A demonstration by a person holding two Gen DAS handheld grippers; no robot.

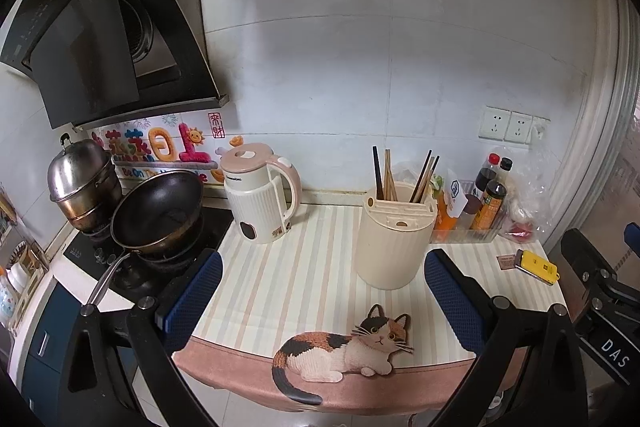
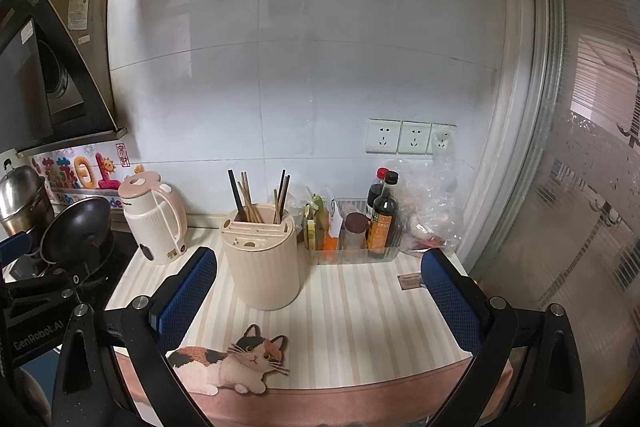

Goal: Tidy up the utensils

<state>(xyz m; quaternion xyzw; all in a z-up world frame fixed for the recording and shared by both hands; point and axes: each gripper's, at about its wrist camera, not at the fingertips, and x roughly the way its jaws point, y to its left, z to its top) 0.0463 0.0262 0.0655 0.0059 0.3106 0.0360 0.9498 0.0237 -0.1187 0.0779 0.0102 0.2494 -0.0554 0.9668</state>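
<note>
A cream ribbed utensil holder (image 1: 393, 241) stands on the striped mat (image 1: 304, 279), also in the right wrist view (image 2: 262, 263). Several chopsticks, dark and wooden (image 1: 404, 175), stand upright in its back slots, also seen in the right wrist view (image 2: 258, 197). My left gripper (image 1: 322, 301) is open and empty, hovering above the near part of the mat, short of the holder. My right gripper (image 2: 318, 301) is open and empty, with the holder just beyond its left finger (image 2: 188, 297).
A cream and pink kettle (image 1: 262, 199) stands left of the holder. A wok (image 1: 158, 211) and steel pot (image 1: 82, 183) sit on the stove at left. A clear bin with sauce bottles (image 2: 380, 219) and a plastic bag stand at back right. A yellow object (image 1: 538, 267) lies at right.
</note>
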